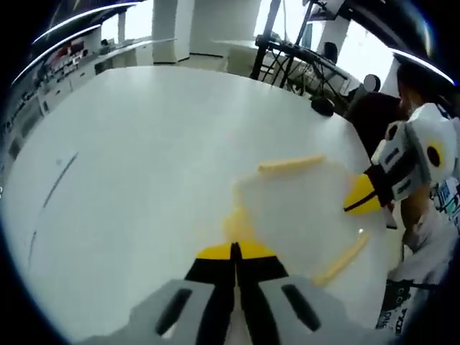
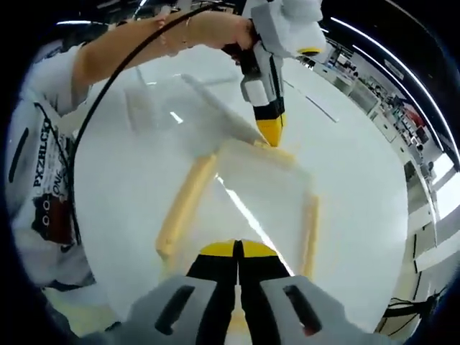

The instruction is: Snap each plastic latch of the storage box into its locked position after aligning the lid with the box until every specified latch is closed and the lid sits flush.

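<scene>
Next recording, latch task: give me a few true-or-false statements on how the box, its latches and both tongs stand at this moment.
1. The clear plastic storage box with pale yellow latches sits on a white table. True.
2. The left tongs are wide open. False: their yellow tips meet, shut, at a latch.
3. The right tongs have their tips together. True.
4. The latches are red. False: they are pale yellow.
5. The box stands on a wooden floor. False: it rests on the white table.

Bright, washed-out light glares off the white table [image 1: 165,158]; edges bend, details blur.
</scene>
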